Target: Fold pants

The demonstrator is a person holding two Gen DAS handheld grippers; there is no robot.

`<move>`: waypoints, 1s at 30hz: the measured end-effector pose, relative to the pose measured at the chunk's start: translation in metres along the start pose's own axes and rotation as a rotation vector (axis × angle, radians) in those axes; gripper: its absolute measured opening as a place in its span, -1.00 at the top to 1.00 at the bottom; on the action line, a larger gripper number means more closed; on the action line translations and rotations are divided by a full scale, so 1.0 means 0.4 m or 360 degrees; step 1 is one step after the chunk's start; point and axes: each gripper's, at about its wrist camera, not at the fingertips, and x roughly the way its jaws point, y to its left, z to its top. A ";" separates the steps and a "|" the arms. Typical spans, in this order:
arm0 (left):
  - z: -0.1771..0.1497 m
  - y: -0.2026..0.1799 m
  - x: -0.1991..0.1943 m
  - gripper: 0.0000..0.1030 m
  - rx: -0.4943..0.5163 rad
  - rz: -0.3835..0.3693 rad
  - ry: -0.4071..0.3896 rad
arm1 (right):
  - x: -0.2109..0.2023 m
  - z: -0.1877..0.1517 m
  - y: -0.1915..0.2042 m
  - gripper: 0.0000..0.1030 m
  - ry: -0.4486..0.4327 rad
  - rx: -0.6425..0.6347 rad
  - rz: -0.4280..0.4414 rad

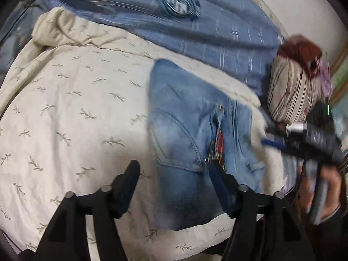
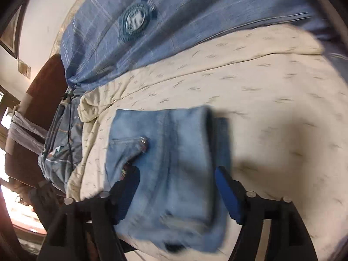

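Light blue jeans (image 1: pixel 191 134) lie folded into a compact stack on a cream quilt (image 1: pixel 76 113) with a leaf print. My left gripper (image 1: pixel 174 169) is open and empty, held above the near edge of the jeans. In the right wrist view the folded jeans (image 2: pixel 169 156) lie between my open fingers, with a pocket and a metal rivet showing. My right gripper (image 2: pixel 177 176) is open and empty, just above the stack. The right gripper also shows in the left wrist view (image 1: pixel 269 141), beside the jeans' right side.
A blue checked duvet (image 1: pixel 195 28) with a round badge lies behind the quilt. A striped pillow (image 1: pixel 291 93) with a red-brown cloth on it sits at the right. A grey backpack (image 2: pixel 61 143) and a dark chair (image 2: pixel 41 100) stand at the bed's left side.
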 end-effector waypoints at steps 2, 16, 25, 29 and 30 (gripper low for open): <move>0.017 0.021 -0.008 -0.33 -0.0054 0.0012 -0.0036 | -0.027 -0.019 -0.053 -0.46 -0.0016 0.0075 -0.0054; 0.058 -0.011 0.127 -0.35 -0.0033 0.0073 0.0167 | 0.111 -0.054 -0.081 0.12 0.0172 0.0147 0.0062; 0.055 -0.090 0.109 0.51 0.0122 0.0170 0.0148 | 0.095 -0.058 -0.028 0.67 0.0100 0.0020 -0.0028; 0.062 -0.112 0.071 0.56 0.0178 0.0158 0.0104 | 0.041 -0.051 0.026 0.71 0.0037 -0.0056 -0.0033; 0.067 -0.116 0.051 0.56 0.0194 0.0152 0.0079 | 0.027 -0.049 0.044 0.71 0.0018 -0.0081 -0.0035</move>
